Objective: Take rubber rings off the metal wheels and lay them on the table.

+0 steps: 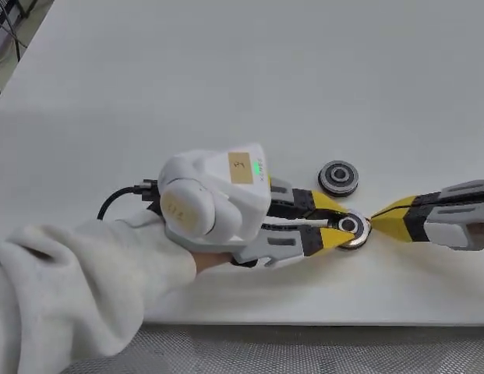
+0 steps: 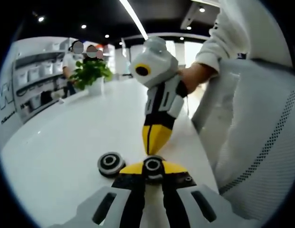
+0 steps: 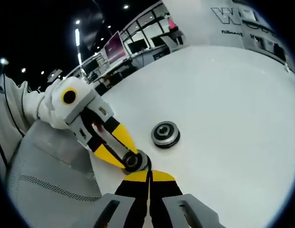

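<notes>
A small metal wheel (image 1: pixel 351 227) with a dark rubber ring around its rim lies near the table's front edge. My left gripper (image 1: pixel 343 224) is shut on it, one yellow jaw on each side. The same wheel (image 2: pixel 153 165) sits between that gripper's (image 2: pixel 152 169) own jaws. My right gripper (image 1: pixel 373 224) comes in from the right, shut, its tips touching the wheel's rim; I cannot tell whether they pinch the ring. In the right gripper view the wheel (image 3: pixel 136 160) lies just beyond the shut right gripper (image 3: pixel 148 174). A second wheel (image 1: pixel 338 177) with its ring lies flat behind.
The white table (image 1: pixel 249 70) stretches bare behind the wheels. Its front edge (image 1: pixel 304 323) runs close below the grippers. The second wheel (image 2: pixel 111 163) (image 3: pixel 165 133) lies a short way from the held one. A potted plant (image 2: pixel 90 73) and people stand far off.
</notes>
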Demonstrator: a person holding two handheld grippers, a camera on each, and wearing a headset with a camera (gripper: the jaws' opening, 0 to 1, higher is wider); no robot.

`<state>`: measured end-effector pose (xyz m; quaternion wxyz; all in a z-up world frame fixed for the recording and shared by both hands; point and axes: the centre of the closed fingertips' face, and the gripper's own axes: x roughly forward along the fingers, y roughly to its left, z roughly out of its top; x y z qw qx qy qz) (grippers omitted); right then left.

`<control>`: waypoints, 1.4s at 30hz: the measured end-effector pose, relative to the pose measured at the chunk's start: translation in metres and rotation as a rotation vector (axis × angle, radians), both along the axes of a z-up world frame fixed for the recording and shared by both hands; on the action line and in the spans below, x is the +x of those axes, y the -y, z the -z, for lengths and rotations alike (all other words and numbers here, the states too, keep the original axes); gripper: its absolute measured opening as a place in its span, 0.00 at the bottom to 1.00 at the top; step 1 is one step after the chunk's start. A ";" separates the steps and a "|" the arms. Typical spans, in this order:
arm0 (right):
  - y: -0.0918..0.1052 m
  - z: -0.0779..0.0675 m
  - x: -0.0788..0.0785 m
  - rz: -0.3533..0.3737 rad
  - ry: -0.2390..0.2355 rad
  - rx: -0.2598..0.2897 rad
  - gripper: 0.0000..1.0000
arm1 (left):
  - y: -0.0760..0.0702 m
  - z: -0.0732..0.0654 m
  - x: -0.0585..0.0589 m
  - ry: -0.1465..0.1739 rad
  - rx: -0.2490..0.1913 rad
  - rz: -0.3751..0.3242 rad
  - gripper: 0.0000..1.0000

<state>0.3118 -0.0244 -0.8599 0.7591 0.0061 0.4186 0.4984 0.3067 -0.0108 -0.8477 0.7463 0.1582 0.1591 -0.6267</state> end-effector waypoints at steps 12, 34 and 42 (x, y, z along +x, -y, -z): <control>-0.003 -0.010 -0.004 0.118 -0.220 0.141 0.00 | 0.000 0.000 0.000 0.006 0.015 0.008 0.13; -0.011 -0.016 -0.006 0.163 -0.351 0.249 0.00 | 0.001 0.000 -0.001 0.007 0.011 0.006 0.12; -0.015 -0.018 -0.006 0.160 -0.372 0.279 0.00 | 0.001 -0.001 -0.001 0.008 0.010 0.006 0.12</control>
